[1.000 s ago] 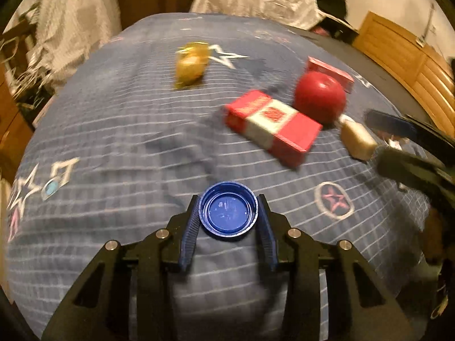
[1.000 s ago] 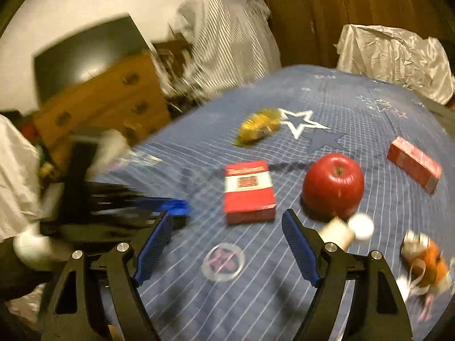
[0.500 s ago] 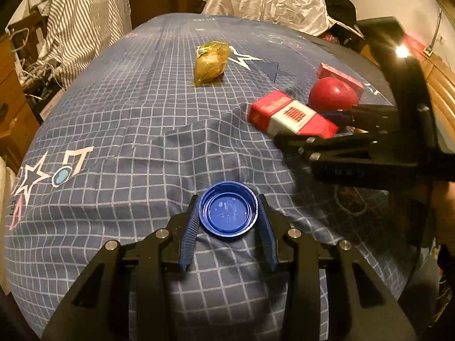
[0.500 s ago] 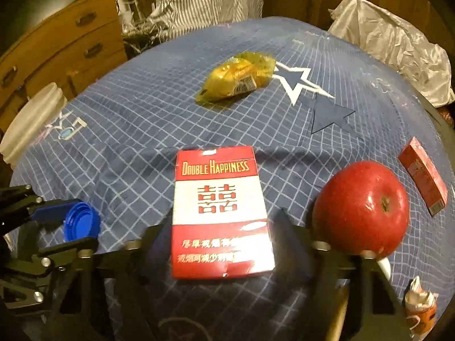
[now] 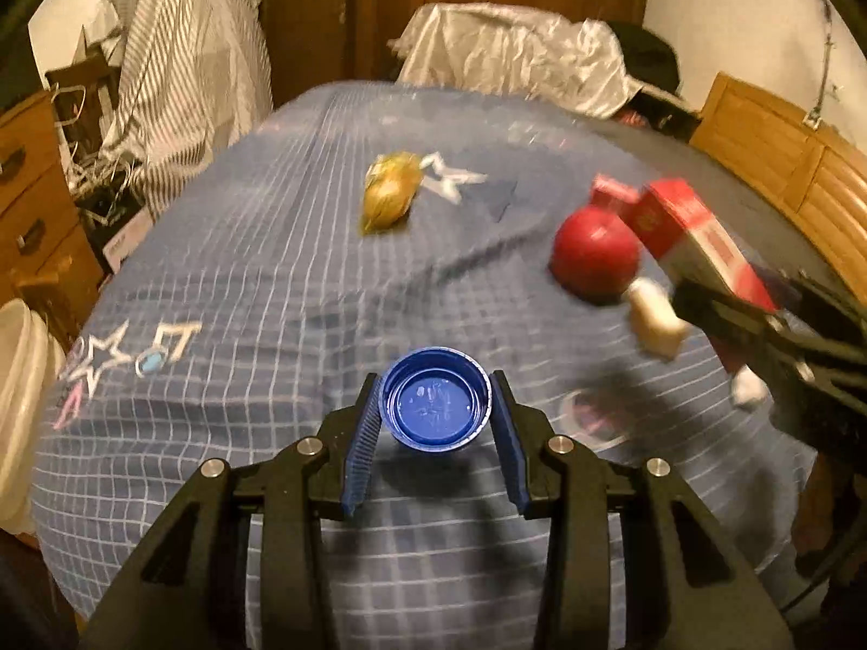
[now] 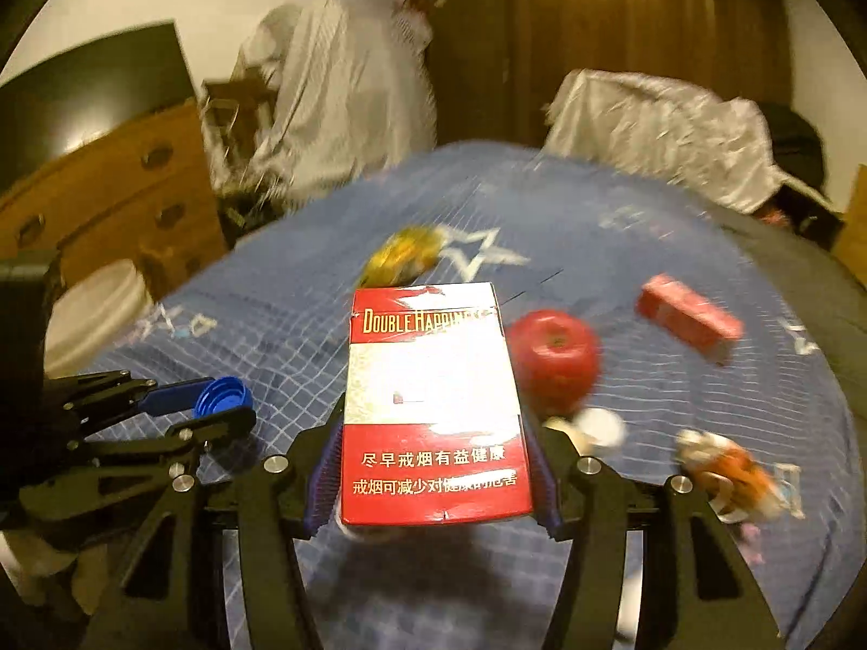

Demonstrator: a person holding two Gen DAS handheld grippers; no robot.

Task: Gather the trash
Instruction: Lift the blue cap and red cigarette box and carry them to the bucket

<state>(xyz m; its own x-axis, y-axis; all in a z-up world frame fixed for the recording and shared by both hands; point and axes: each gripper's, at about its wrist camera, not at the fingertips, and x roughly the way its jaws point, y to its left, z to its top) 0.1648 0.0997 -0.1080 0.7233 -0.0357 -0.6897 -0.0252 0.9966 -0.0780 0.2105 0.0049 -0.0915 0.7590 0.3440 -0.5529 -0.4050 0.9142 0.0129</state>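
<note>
Your right gripper (image 6: 433,466) has its fingers clamped on the cigarette pack (image 6: 431,401), centre frame above the bed (image 6: 303,298); it's light and crushable, so hold its narrow sides gently. Your left gripper (image 5: 436,417) pinches the stiff blue bottle cap (image 5: 436,406).

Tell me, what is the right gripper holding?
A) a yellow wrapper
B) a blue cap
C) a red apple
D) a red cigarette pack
D: in the right wrist view the right gripper has its pads against both sides of the red cigarette pack, lifted off the bed, while the blue cap sits in the left gripper.
</note>
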